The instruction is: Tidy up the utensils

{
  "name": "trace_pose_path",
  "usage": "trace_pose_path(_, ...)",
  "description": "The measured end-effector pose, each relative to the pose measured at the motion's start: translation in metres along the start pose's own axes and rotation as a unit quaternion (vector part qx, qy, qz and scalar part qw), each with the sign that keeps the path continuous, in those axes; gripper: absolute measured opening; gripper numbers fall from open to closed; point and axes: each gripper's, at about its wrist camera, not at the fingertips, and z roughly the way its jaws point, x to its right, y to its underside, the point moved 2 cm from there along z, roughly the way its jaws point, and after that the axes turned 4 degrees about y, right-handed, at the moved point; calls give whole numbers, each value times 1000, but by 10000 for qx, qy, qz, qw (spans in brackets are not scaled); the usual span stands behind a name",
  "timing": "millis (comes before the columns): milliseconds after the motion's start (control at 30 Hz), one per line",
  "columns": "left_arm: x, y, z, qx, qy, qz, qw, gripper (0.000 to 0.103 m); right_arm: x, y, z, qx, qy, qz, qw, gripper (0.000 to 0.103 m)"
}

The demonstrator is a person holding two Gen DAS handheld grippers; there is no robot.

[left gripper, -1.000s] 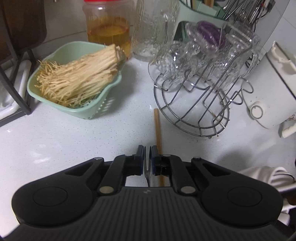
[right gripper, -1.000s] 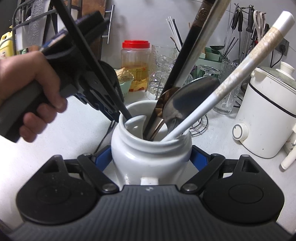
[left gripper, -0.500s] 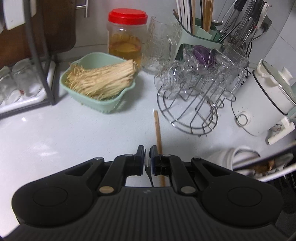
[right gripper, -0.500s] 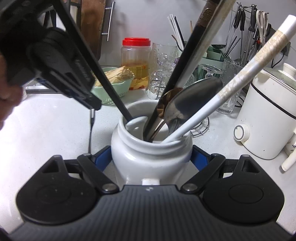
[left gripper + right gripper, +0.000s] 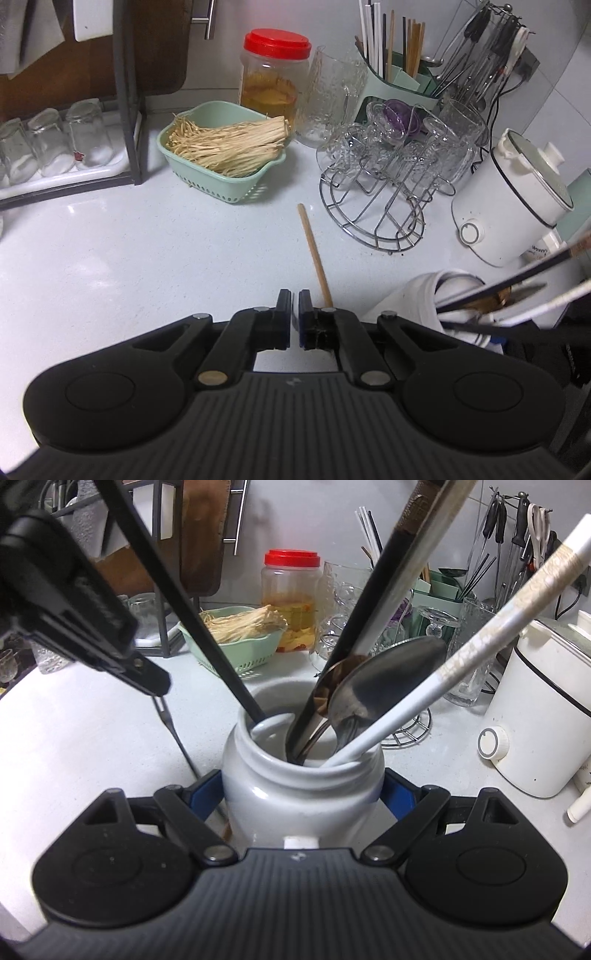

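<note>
Left gripper: the left gripper [image 5: 294, 308] hangs above the surface [image 5: 147, 266], its fingers drawn to a narrow slit with nothing seen between them.
Chopstick, direction: the wooden chopstick [image 5: 314, 254] lies on the surface just ahead of this gripper and slightly to its right; the near end runs under the right finger's edge, so contact there cannot be told.
Chopstick, long axis: it runs almost straight away from the gripper, far tip leaning a little left, toward the gap between the green basket [image 5: 221, 184] and the wire glass rack [image 5: 373, 221].
Right gripper: the right gripper [image 5: 303, 797] clamps the white jar [image 5: 301, 794] from both sides, blue pads against its body.
Jar contents: a metal spoon [image 5: 384, 681], a white handle [image 5: 480, 635] and dark handles stand tilted in its mouth.
Jar from left gripper: low on the right, near it, mouth tilted in this view.
Nearer hand: the left, in my judgement; the right is occupied.
Coming move, as a guess: the fingers must widen and close across the stick's width, since its length already lines up with them, then swing right to the jar.
</note>
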Motion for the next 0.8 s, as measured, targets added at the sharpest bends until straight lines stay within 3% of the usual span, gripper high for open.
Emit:
trace_pose_path(500,12,-3,-36,77,-116,261,9996,1,1,2,-2,49,-53,-53,10000,92)
trace_pose_path(700,10,0,-30,-86,-149,402,9990,1,0,4,-2,101,-60,-69,9999,92)
trace_pose_path(800,-5,3,-23,-194,-12,250,9995,2,1,4,-2,109,-90,-84,9999,92)
